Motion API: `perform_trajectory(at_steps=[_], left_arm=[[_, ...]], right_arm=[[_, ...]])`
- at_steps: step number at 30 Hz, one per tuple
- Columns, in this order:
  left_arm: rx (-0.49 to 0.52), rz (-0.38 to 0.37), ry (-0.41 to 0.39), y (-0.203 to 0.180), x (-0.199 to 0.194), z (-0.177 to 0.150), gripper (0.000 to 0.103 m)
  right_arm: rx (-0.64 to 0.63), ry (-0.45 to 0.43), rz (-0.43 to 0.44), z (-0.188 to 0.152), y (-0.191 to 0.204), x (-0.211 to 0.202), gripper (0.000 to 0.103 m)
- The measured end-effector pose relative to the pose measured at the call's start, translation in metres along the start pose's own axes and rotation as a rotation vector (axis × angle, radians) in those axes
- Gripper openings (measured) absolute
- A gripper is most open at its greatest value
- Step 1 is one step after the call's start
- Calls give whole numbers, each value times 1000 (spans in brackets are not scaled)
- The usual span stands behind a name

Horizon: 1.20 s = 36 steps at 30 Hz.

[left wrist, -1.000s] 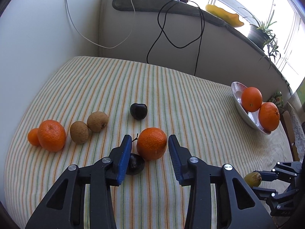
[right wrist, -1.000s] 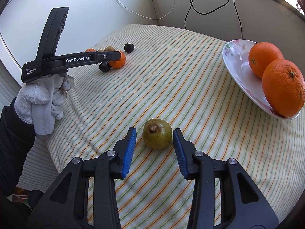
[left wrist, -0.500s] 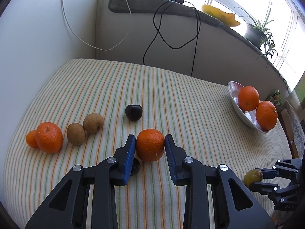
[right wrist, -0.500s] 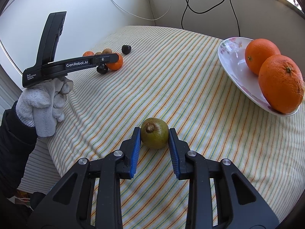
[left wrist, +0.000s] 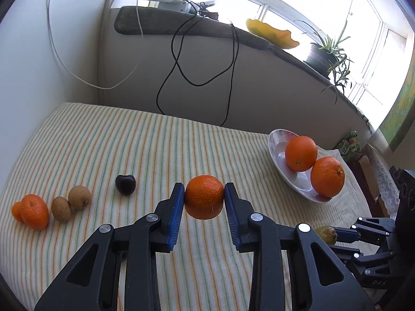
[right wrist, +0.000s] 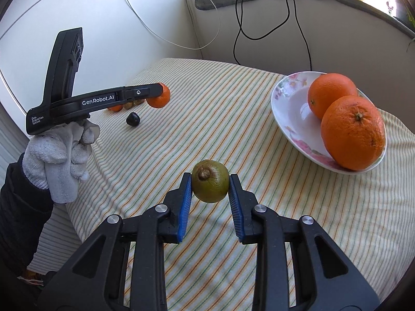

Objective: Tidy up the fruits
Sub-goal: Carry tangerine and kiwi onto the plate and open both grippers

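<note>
My left gripper (left wrist: 204, 198) is shut on a tangerine (left wrist: 204, 196) and holds it above the striped cloth (left wrist: 155, 150). My right gripper (right wrist: 210, 184) is shut on a green-brown fruit (right wrist: 210, 184), lifted off the cloth near the front edge. A white floral plate (right wrist: 293, 119) at the right holds two oranges (right wrist: 352, 132). On the left lie a tangerine (left wrist: 34, 210), two brown fruits (left wrist: 79, 197) and a dark plum (left wrist: 125, 184). The left gripper with its tangerine (right wrist: 158, 99) also shows in the right wrist view.
A wall stands behind the table, with black and white cables (left wrist: 181, 62) hanging down it. A sill above holds a yellow dish (left wrist: 272, 33) and a potted plant (left wrist: 326, 54). The table's front edge (right wrist: 77, 223) drops off at the left of the right wrist view.
Both grippers have closed on their fruits and lifted them off the cloth. The left gripper has risen with the tangerine, leaving the small dark fruit below out of sight.
</note>
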State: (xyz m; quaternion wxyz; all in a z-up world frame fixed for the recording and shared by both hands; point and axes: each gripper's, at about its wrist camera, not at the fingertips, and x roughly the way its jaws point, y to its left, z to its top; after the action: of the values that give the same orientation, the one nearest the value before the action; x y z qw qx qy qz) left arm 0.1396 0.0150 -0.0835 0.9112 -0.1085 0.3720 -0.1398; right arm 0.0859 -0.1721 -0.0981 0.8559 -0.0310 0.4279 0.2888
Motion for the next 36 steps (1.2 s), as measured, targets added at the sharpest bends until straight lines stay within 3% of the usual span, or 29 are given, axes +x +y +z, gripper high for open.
perform_trajectory(at_steps=[16, 36], left_arm=[[68, -124, 4, -63, 41, 36, 30], [70, -197, 51, -89, 80, 50, 30]], right_arm=[[12, -62, -113, 30, -37, -15, 29], [-28, -56, -177, 54, -57, -4, 29]])
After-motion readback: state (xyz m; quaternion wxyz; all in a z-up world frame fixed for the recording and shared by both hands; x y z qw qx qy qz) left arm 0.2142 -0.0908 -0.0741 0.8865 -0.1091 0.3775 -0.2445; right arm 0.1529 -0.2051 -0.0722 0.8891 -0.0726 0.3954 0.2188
